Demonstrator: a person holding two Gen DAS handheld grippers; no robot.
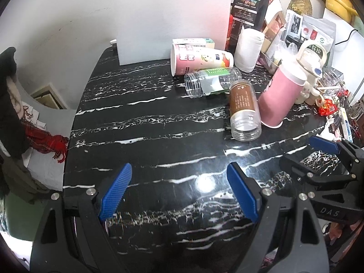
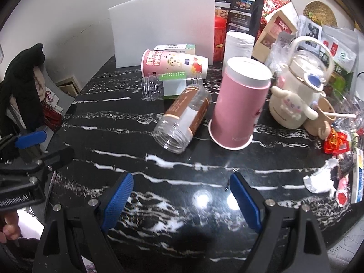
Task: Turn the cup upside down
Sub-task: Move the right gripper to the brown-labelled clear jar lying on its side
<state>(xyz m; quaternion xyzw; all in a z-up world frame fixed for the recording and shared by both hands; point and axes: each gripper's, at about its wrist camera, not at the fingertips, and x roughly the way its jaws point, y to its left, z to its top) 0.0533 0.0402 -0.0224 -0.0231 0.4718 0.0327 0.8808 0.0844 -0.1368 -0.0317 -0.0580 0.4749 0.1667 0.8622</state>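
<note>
Judging by the tall pink paper cup (image 2: 238,107), standing rim-down with white base up at the right of the black white-veined marble table (image 2: 109,118), probably done; best now to stay clear and avoid knocking it. Left gripper (image 1: 179,168) and right gripper (image 2: 182,177): both spread wide, holding nothing, hovering over bare tabletop well apart from the cup. Just beside the cup, on its side, open-mouthed and empty: clear plastic jar with brown label (image 2: 182,120). Behind that, likewise empty: clear plastic jar with green label (image 2: 170,86). Farther back, toppled: printed pink-and-white paper cup (image 2: 175,64), contents impossible to tell.
</note>
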